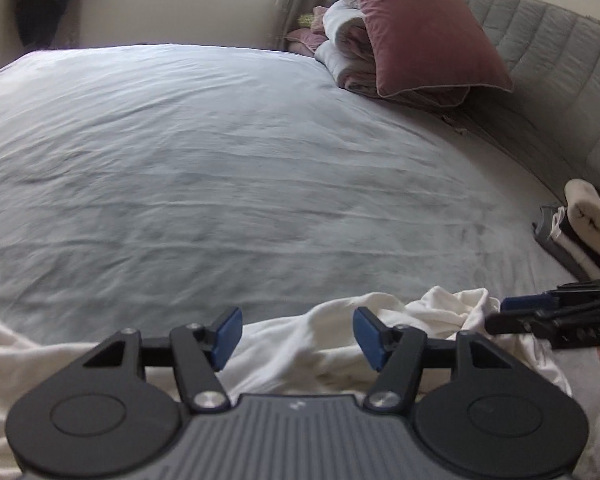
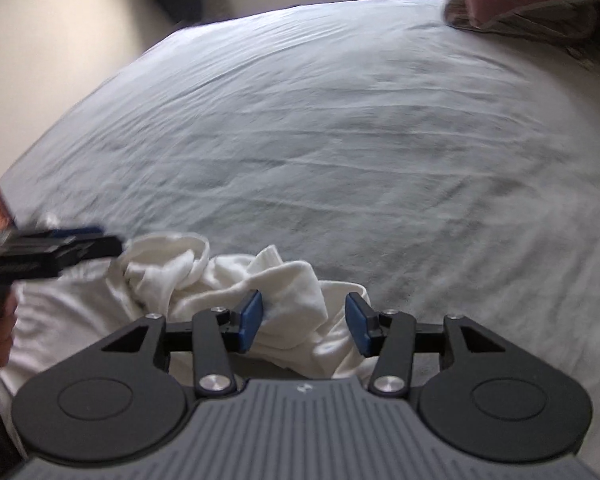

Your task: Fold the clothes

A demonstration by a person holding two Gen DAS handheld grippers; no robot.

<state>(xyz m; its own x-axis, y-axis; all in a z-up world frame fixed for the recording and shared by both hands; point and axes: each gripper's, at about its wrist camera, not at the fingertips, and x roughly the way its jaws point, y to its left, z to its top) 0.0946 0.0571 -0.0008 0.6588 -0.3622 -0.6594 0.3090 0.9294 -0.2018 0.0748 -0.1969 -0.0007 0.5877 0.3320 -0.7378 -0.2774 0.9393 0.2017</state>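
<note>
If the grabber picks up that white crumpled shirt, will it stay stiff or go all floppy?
Probably floppy: the white garment lies bunched in soft folds on the bed sheet, so lifted parts would likely droop. It looks thin, so probably light. The open right gripper may lift only one layer, the rest trailing behind.

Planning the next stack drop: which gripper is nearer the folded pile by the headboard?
Right. The right gripper reaches in just below the folded pile at the bed's right edge; the left gripper sits farther left, over the crumpled white garment.
</note>
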